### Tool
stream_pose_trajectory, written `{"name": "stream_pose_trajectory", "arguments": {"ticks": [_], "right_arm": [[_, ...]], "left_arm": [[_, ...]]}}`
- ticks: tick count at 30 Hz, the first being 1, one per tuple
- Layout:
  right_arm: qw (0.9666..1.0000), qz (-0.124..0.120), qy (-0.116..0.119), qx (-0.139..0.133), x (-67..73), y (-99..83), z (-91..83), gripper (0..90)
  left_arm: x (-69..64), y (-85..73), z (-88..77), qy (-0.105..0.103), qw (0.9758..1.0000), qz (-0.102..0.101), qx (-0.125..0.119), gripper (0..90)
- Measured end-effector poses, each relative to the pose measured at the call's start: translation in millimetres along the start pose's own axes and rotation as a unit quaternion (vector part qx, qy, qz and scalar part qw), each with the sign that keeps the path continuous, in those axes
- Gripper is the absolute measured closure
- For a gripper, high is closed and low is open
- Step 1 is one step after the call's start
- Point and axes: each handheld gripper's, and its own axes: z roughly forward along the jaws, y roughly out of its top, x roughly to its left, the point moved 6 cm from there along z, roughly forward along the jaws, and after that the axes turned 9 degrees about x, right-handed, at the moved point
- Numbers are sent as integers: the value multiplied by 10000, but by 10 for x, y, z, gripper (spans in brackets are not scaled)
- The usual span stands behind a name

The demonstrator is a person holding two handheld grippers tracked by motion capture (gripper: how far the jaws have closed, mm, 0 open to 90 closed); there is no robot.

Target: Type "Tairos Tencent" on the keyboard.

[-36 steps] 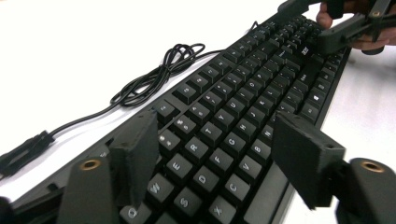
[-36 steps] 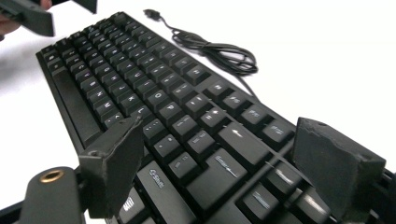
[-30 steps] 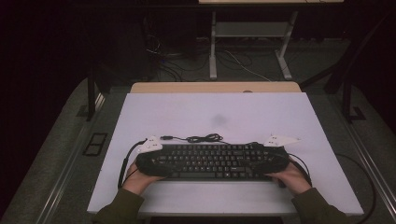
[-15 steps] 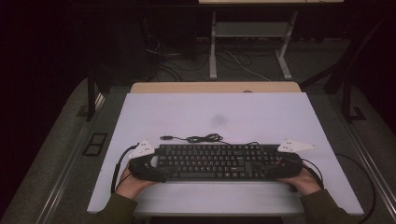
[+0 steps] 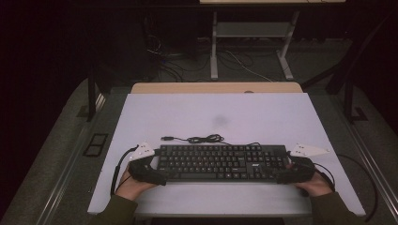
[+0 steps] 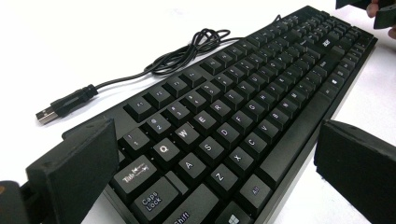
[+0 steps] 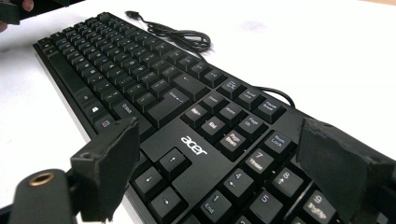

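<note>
The left gripper (image 5: 157, 169) has just been opening and now stands wide, its jaws straddling the black keyboard's (image 5: 220, 162) left end without pressing it. The right gripper (image 5: 284, 172) gapes likewise around the right end. The keyboard lies flat near the white table's (image 5: 206, 117) front edge, long axis across it, cable (image 5: 199, 138) leading away from the person.

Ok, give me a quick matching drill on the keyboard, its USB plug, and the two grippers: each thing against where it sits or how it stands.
Things:
1. keyboard
2. USB plug
3. left gripper
4. right gripper

Places or states:
A. at the keyboard's numpad end, jaws apart
B. loose on the table beyond the keyboard
C. flat on the white table
D. at the Caps Lock end, jaws wide apart

Pairs: 1-C, 2-B, 3-D, 4-A
</note>
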Motion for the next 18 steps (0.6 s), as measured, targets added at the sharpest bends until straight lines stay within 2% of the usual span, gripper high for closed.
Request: {"name": "stream_pose_trajectory", "arguments": {"ticks": [12, 18], "right_arm": [[10000, -38, 6, -20, -7, -15, -14, 133], [9999, 47, 21, -91, -16, -4, -30, 121]], "left_arm": [[1, -29, 11, 21, 9999, 137, 93, 0], [9, -24, 3, 38, 9999, 102, 57, 0]]}}
